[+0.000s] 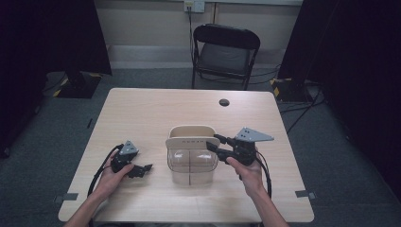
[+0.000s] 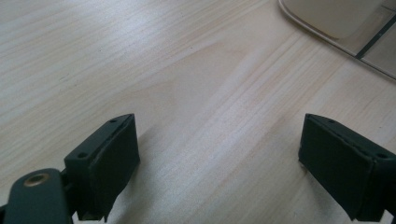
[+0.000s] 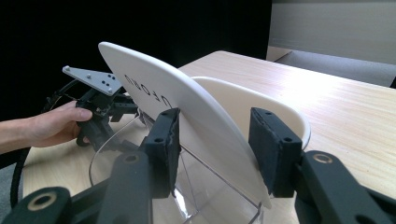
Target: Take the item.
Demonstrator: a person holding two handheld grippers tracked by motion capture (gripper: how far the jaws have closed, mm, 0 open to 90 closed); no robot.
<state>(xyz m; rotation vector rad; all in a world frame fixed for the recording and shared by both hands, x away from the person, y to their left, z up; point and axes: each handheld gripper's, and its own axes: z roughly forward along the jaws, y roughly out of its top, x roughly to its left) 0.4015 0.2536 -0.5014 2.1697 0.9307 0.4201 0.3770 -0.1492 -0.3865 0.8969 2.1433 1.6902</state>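
Right claw: jaws apart, straddling the tilted white lid of a clear container, near pad touching it, far pad just off. Left claw: wide open, empty, held low over the pale wooden surface left of the container. Container stood mid-surface. Beyond: a black folding chair, grey carpet, dark curtains.
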